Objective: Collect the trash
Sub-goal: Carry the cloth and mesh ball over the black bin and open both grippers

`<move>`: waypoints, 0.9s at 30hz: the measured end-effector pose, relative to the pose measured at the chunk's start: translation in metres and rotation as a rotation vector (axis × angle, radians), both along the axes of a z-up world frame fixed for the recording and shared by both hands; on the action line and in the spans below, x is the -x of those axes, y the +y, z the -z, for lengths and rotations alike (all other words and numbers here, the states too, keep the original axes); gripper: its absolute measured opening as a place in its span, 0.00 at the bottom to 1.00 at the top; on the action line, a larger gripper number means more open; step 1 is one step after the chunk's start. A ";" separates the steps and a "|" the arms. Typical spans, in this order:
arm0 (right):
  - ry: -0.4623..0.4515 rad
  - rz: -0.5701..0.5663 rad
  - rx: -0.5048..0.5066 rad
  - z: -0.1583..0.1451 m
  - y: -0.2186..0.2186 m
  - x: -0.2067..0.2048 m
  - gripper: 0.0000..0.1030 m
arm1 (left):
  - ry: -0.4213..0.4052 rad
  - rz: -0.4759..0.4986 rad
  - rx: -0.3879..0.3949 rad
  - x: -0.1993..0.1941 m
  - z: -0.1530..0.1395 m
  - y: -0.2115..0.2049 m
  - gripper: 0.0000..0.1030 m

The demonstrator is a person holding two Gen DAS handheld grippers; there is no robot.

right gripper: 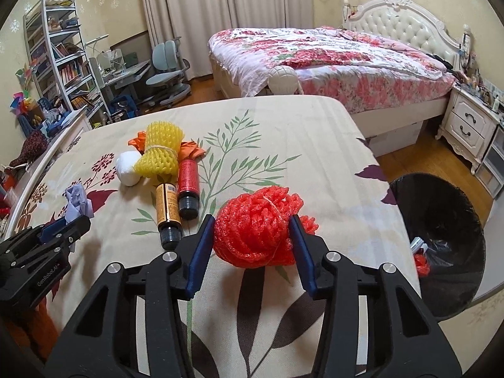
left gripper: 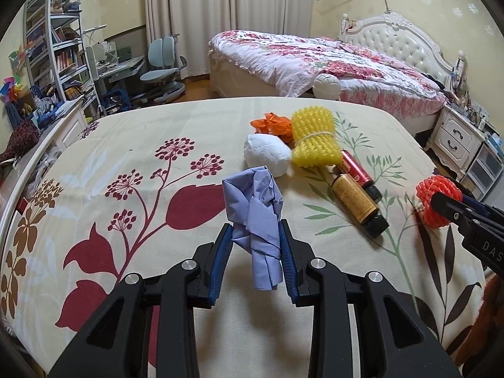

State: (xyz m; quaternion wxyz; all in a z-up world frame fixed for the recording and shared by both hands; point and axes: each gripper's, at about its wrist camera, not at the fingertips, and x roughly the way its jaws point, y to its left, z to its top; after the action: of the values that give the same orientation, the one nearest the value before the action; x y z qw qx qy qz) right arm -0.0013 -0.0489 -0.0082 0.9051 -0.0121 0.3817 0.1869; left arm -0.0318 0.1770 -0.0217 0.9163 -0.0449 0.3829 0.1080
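My left gripper is shut on a crumpled lavender paper just above the floral tablecloth. In the right wrist view my right gripper has both blue pads pressed on a red foam net near the table's right side. Beyond them lie a yellow foam net, a white tissue ball, an orange wrapper, a red bottle and an amber bottle. A black-lined trash bin stands on the floor right of the table, holding a red scrap.
A bed with a flowered quilt stands behind the table, with a white nightstand to its right. A desk chair and bookshelf fill the back left. A cluttered ledge runs along the table's left edge.
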 end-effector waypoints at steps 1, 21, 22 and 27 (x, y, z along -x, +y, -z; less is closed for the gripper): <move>-0.005 0.004 -0.006 -0.002 -0.003 0.002 0.45 | -0.005 0.006 0.001 0.000 -0.002 -0.003 0.31; -0.123 0.217 -0.055 -0.038 -0.121 0.022 0.45 | -0.100 0.229 0.014 -0.025 -0.039 -0.120 0.31; -0.125 0.235 -0.058 -0.037 -0.130 0.022 0.45 | -0.102 0.243 0.016 -0.027 -0.040 -0.127 0.31; -0.134 0.313 -0.058 -0.035 -0.164 0.017 0.45 | -0.108 0.307 0.018 -0.041 -0.039 -0.165 0.31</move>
State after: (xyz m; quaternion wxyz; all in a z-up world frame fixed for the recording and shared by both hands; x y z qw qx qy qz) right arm -0.0183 -0.2130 0.0264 0.9466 0.0612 0.3119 0.0533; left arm 0.0091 0.0121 0.0175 0.9409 0.0000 0.3364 -0.0394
